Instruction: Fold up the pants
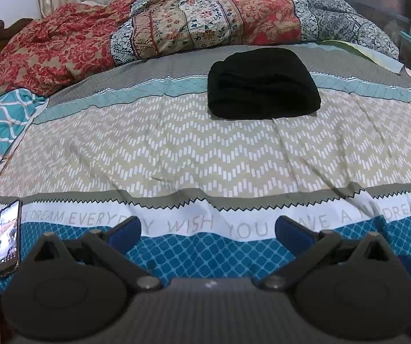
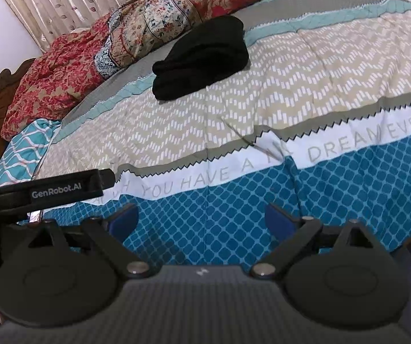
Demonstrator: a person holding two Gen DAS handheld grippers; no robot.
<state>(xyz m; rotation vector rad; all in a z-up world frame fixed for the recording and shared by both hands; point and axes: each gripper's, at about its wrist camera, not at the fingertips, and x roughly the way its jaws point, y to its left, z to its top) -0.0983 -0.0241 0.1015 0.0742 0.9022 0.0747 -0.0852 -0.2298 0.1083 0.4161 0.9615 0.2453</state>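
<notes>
Left wrist view: the black pants (image 1: 263, 83) are sitting in a compact bundle on the bed (image 1: 176, 143), well beyond the white lettered stripe (image 1: 176, 223) and just short of the crumpled floral quilt (image 1: 194, 25). They look soft, light and floppy, so I'd guess they'll sag if lifted from the middle; better to grab along an outer edge or a corner of the bundle. The left hand-held gripper (image 1: 208, 232) hangs over the stripe with its jaws spread wide, nothing between them. A phone (image 1: 9, 236) lies at the stripe's left end.

Right wrist view: same bundle of pants (image 2: 202, 57), again far past the stripe (image 2: 234, 172). The right hand-held gripper (image 2: 202, 220) is also wide apart and empty, hovering over the blue pattern on the near side of the stripe, touching nothing.
</notes>
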